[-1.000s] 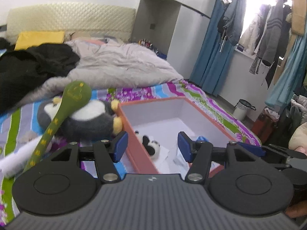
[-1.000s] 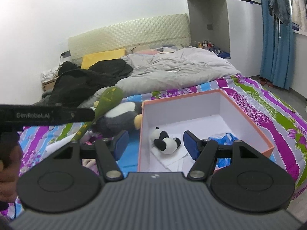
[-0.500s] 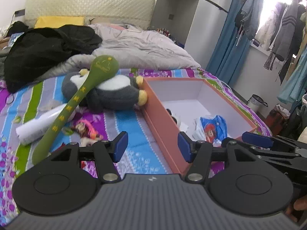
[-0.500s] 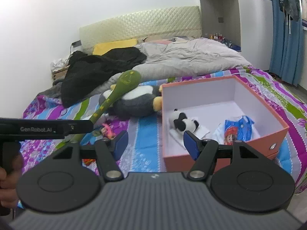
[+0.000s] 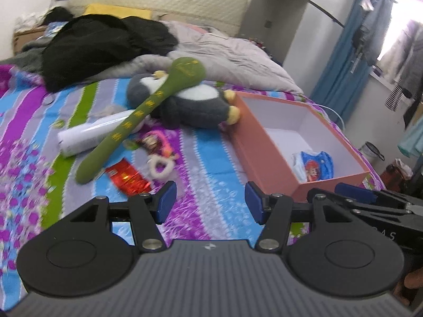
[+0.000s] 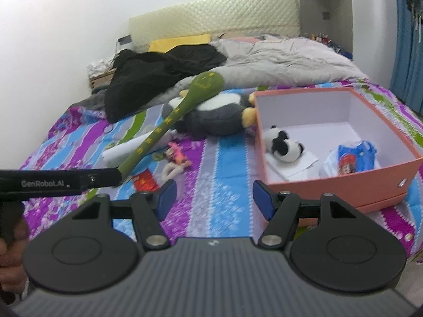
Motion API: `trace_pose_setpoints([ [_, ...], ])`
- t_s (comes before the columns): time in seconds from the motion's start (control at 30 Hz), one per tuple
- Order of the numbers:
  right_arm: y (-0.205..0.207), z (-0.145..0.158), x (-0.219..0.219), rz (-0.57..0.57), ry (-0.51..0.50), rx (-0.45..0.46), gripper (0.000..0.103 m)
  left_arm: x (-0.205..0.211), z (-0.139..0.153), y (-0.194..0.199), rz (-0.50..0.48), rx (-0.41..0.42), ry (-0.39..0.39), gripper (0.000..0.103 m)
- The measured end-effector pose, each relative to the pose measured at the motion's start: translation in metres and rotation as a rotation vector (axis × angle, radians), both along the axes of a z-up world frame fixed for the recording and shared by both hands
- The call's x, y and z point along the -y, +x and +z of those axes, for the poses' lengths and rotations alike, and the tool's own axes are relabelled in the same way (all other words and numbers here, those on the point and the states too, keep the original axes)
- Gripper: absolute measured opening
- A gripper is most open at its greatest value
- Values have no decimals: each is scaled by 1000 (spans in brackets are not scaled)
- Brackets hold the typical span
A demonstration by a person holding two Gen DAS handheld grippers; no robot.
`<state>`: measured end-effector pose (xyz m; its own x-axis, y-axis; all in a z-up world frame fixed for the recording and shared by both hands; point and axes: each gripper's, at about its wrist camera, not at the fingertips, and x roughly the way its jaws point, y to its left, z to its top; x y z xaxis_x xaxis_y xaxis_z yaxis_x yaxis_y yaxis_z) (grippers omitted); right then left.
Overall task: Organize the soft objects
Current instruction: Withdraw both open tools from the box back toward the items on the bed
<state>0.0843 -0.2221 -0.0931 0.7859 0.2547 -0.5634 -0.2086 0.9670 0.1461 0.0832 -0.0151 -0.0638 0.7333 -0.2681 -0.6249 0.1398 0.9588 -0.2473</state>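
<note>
Both claws hung empty above the striped bedspread [image 5: 211,158], the left gripper [image 5: 210,202] and right gripper [image 6: 212,198] each with jaws spread wide. To the right sat the orange box [image 6: 330,192], holding a small panda plush [image 6: 284,145] and a blue printed cloth [image 6: 354,158]. Left of the box lay a penguin plush [image 5: 195,103], touching its wall, with a long green plush stick [image 5: 148,108] resting across it. Nearer lay a white roll [image 5: 90,134] and what seemed, through blur, a red packet [image 5: 128,175].
</note>
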Motion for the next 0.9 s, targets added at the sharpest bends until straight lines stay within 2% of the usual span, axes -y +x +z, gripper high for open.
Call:
trace_pose_setpoints([
  [0.27, -7, -17, -28, 63, 5, -69, 66, -29, -17, -26, 102, -21, 6, 63],
  [0.5, 1, -37, -45, 123, -23, -124, 66, -47, -41, -33, 164, -69, -5, 63],
  [0.9, 51, -69, -62, 149, -56, -183, 66, -61, -84, 16, 216, -167, -95, 63],
])
